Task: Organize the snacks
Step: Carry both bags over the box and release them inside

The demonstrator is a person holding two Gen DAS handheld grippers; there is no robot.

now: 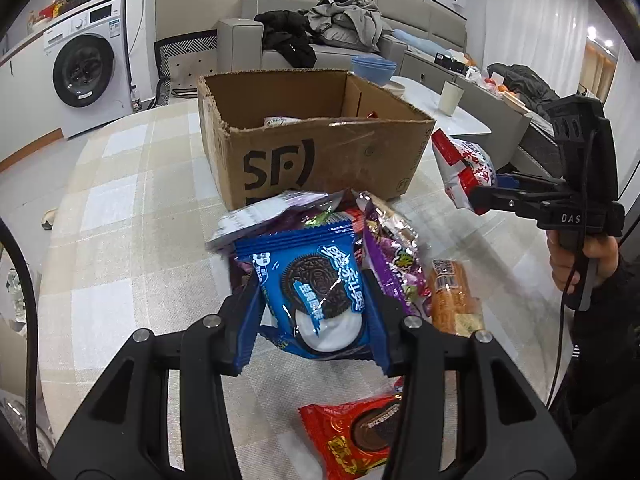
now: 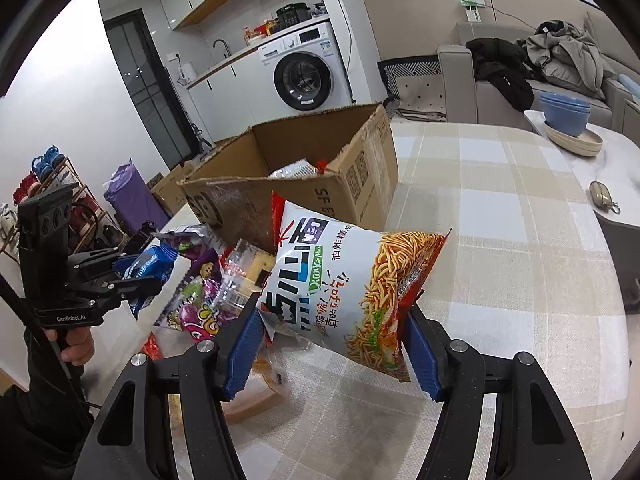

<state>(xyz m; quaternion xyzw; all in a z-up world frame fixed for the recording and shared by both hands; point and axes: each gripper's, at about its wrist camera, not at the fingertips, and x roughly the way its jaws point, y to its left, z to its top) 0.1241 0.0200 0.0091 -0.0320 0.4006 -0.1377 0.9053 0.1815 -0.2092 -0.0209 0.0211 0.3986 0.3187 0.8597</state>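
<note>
Each hand has a packet ready for boxing. The left hand-held gripper [image 1: 314, 308] pinches the blue cookie packet [image 1: 316, 280] low in the frame; the right hand-held gripper [image 2: 332, 340] clamps the noodle snack bag [image 2: 352, 284]. The cardboard box [image 1: 320, 160], upper centre on the tabletop [image 1: 120, 240], holds a few packets.

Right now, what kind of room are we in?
Most likely a small home flat: a washing machine stands under a kitchen counter, a grey sofa is piled with clothes, and snacks sit by a cardboard box on a checked table.
</note>
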